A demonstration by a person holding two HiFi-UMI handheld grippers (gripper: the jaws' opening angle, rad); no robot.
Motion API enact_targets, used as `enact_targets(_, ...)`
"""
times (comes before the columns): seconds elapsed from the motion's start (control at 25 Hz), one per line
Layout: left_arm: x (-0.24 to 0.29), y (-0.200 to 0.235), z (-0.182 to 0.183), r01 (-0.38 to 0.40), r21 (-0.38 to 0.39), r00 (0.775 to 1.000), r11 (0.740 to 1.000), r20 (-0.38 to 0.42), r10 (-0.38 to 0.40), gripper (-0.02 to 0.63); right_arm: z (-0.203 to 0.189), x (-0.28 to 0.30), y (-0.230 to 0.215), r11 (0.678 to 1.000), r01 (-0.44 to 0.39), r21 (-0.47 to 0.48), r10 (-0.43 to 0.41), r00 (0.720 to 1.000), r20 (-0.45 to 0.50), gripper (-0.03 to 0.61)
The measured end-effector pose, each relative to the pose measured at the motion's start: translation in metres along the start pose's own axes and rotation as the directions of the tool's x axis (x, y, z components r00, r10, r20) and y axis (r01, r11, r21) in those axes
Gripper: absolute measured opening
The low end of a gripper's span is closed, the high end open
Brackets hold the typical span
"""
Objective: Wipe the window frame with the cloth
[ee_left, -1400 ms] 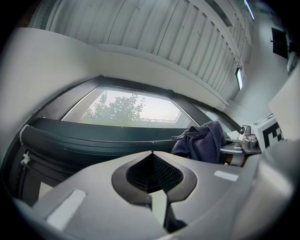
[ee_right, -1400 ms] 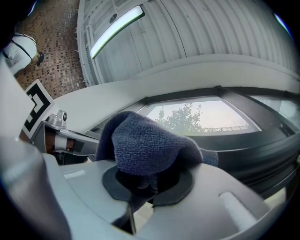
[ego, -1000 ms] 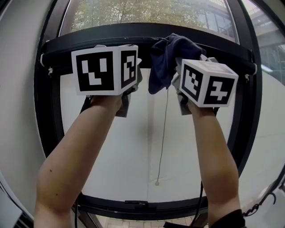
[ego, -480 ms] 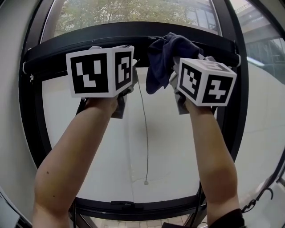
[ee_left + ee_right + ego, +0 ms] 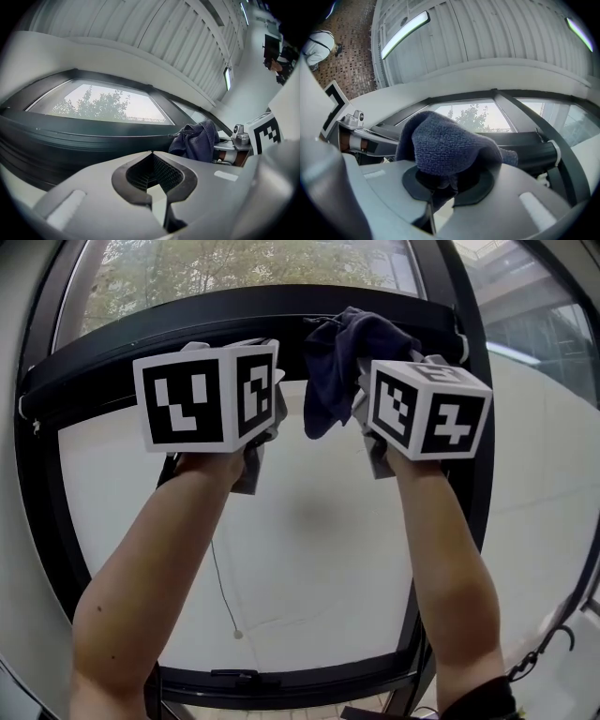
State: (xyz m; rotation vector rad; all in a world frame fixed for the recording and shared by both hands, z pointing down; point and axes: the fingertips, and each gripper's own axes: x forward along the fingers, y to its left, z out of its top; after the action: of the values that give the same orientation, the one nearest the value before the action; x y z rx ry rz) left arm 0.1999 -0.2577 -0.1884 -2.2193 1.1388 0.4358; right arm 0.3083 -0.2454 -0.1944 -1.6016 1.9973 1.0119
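The black window frame (image 5: 169,329) arches across the top of the head view, its top bar just beyond both raised grippers. A dark blue cloth (image 5: 339,357) hangs bunched against that bar. My right gripper (image 5: 448,180) is shut on the cloth (image 5: 445,140), which spills over its jaws. My left gripper (image 5: 151,155) is shut with nothing in it, just left of the cloth (image 5: 197,139) and close under the bar (image 5: 70,140). Their marker cubes show on the left (image 5: 206,395) and on the right (image 5: 427,409).
A white roller blind (image 5: 319,549) fills the pane below the bar, with a thin cord and its pull (image 5: 237,634) hanging at the lower left. The frame's right upright (image 5: 473,484) stands close beside my right arm. Trees show through the upper glass (image 5: 234,268).
Both grippers and the cloth now sit nearer the frame's right upright than a second ago. The blind cord shows further left. Both jaws stay as they were.
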Motion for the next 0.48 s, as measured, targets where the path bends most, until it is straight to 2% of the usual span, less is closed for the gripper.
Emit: enact_targets(0.48, 0.034, -0.049, -0.008, 0.026, -0.029, 1.000, 0.999, 0.016, -0.026, -0.006, -0.009, -0.018, -0.061, 0.999, 0.028, -0.021, -0.028, 1.000, -0.010, 0.048)
